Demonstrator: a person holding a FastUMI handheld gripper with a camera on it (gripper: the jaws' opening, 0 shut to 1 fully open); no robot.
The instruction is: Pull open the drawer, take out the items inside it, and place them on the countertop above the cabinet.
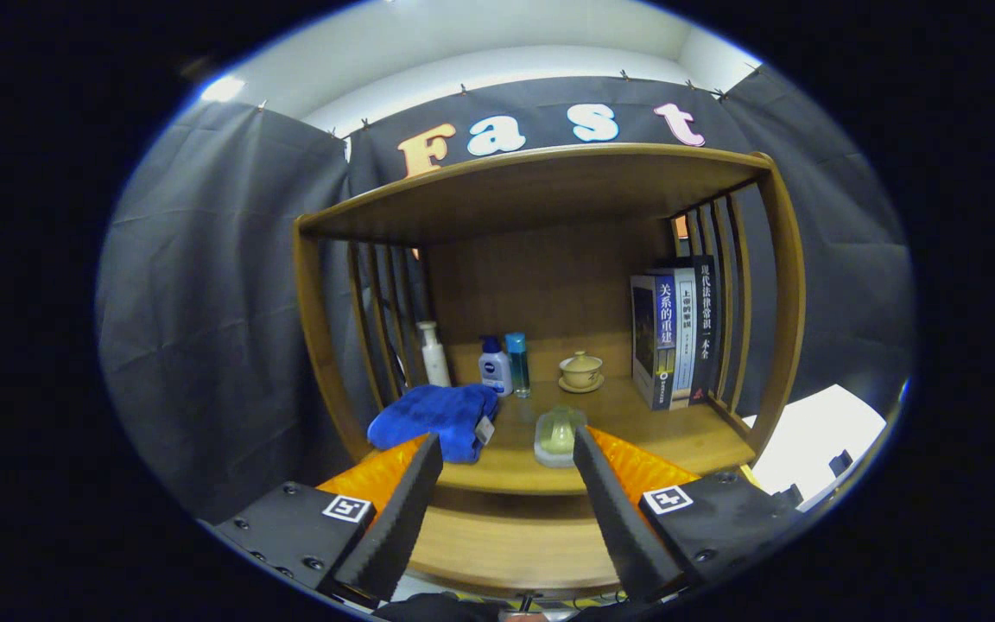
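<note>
Wooden cabinet (778, 285) with slatted sides and a curved top shelf, seen from the gripper view. Gripper (506, 458) spread wide, holding nothing, fingers aimed at the worktop (679, 436). Blue folded cloth (437, 416) lies on the worktop just ahead of the left finger; pale translucent lidded dish (559, 434) sits just ahead of the right finger, touching neither. Farther back: white pump bottle (434, 354), small white bottle with blue cap (495, 365), slim teal bottle (518, 363), lidded cup on saucer (581, 371). Upright books (674, 337) stand against the right slats. Below the worktop's front edge, a wooden drawer front (506, 544) lies between the fingers.
</note>
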